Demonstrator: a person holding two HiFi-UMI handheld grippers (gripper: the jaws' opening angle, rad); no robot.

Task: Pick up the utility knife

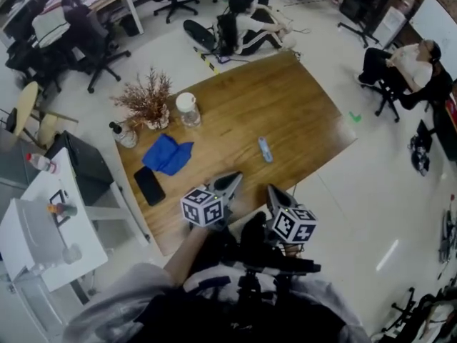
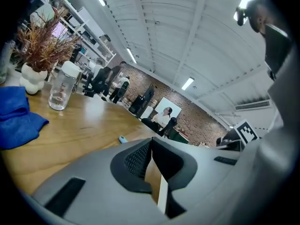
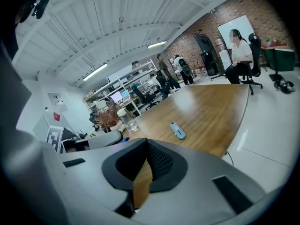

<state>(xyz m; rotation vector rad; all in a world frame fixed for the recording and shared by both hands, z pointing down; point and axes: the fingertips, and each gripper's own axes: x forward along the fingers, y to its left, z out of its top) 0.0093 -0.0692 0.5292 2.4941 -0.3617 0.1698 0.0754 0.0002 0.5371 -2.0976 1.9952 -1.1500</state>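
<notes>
Big wooden table (image 1: 285,106) fills the middle of the head view, with the left gripper (image 1: 233,180) and right gripper (image 1: 274,191) side by side over its near edge at lower centre, both closed tip to tip with nothing in them. A blue cloth (image 1: 168,154) lies left of centre, and the small light-blue utility knife (image 1: 265,149) lies flat on bare wood just right of centre, above both grippers in frame and touching neither.
</notes>
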